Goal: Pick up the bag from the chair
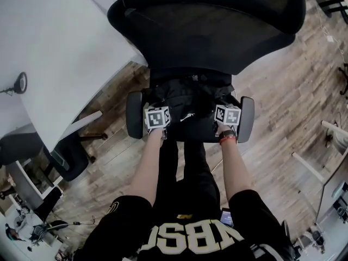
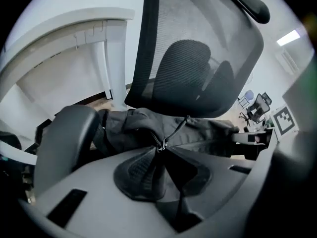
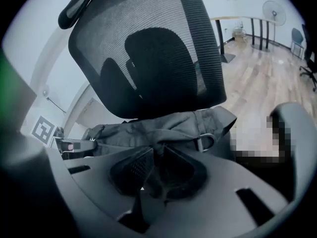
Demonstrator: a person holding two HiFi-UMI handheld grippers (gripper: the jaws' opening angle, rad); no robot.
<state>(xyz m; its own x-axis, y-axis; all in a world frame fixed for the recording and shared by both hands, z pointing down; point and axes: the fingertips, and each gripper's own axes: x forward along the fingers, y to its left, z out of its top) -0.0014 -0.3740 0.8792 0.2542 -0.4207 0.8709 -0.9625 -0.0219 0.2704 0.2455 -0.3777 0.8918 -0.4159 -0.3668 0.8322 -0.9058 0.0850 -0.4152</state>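
Head view: the black bag (image 1: 187,105) lies on the chair (image 1: 206,31) seat between the armrests (image 1: 134,121). A white desk (image 1: 54,48) stands close on the chair's left, with open floor (image 1: 288,91) to its right.

Left gripper view: the left gripper (image 2: 159,150), nearly closed, pinches the bag's zipper fold.

Right gripper view: the right gripper (image 3: 156,155), equally narrow, pinches bag fabric.

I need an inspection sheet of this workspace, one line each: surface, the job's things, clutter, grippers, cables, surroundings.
Surface: black mesh office chair; the bag hides most of its seat.
Job's things: black bag, crumpled, low in front of the chair's back.
Clutter: nothing seen on the chair.
Grippers: left gripper and right gripper are each shut on a fold of the bag's fabric.
Cables: nothing seen at the chair.
Surroundings: white desk at left, wooden floor, second chair by the desk.
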